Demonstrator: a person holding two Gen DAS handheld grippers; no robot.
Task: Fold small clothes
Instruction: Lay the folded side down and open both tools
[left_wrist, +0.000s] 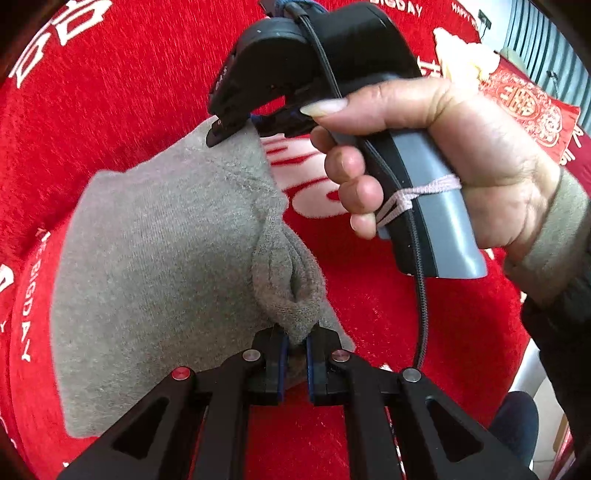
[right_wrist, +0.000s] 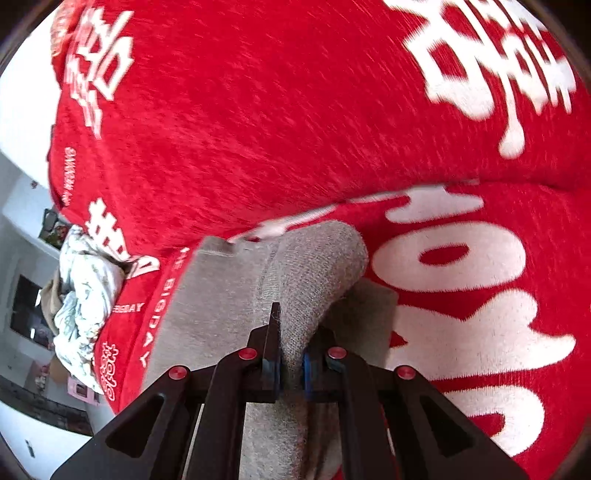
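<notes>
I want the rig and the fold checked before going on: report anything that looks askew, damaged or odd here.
Nothing looks damaged or spilled. The grey garment is bunched into a pucker where the left gripper pinches it. A pink string is tied round the right gripper's handle, an improvised touch. The red blanket looks ordinary.

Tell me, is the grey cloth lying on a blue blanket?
No, the grey cloth lies on a red blanket with white writing.
</notes>
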